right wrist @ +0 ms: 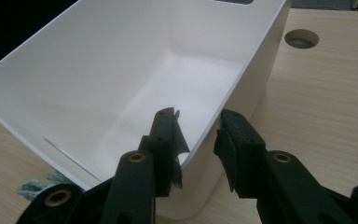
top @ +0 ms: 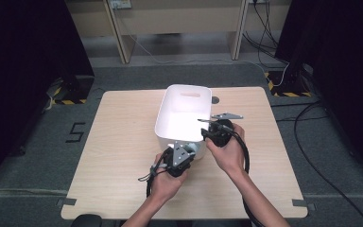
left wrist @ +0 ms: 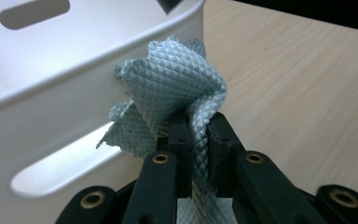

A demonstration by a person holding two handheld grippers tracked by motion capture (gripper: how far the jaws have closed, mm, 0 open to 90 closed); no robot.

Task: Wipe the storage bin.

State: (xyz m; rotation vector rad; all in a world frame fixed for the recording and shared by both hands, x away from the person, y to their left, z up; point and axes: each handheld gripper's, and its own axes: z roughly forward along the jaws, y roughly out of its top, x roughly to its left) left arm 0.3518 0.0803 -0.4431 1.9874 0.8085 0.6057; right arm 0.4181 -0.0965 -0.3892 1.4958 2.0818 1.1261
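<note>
Left gripper [left wrist: 196,133] jaws clamp cloth [left wrist: 172,88] at bin [top: 170,120] 6 o'clock wall; right gripper [right wrist: 196,135] jaws parted, straddling bin rim.

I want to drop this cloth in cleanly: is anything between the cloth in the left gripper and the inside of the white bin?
Only the bin's own near wall: the cloth is held just outside it, below the rim. The bin looks empty.
</note>
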